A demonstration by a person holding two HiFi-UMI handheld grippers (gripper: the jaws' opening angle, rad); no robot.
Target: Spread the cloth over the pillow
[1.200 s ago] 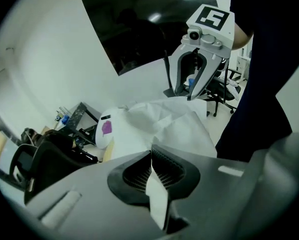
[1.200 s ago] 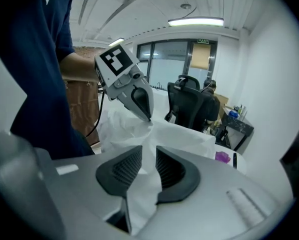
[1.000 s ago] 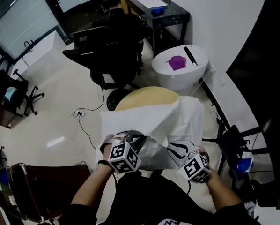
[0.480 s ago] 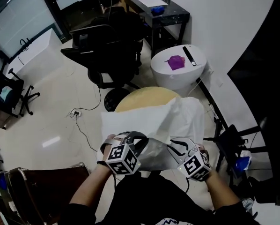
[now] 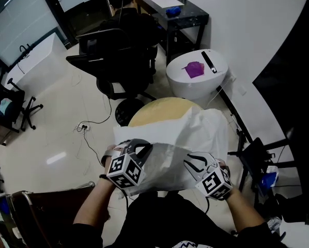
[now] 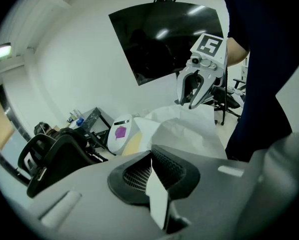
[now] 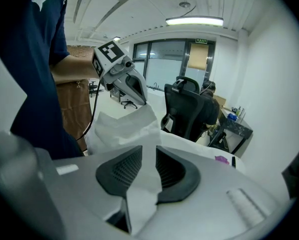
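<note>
A white cloth hangs stretched between my two grippers, its far part draped to the right over the white pillow. The pillow lies on a round tan seat. My left gripper is shut on the cloth's near left edge; in the left gripper view a strip of cloth is pinched between the jaws of the left gripper. My right gripper is shut on the near right edge, with cloth gripped in the right gripper. Each gripper view shows the other gripper: right gripper, left gripper.
A white round side table carries a purple object and a black remote. A black office chair with a person stands behind the seat. A black desk, a floor cable, a brown chair and a black stand surround me.
My left gripper has moved left, pulling the cloth wider and tauter between the grippers. The right gripper has stayed about where it was.
</note>
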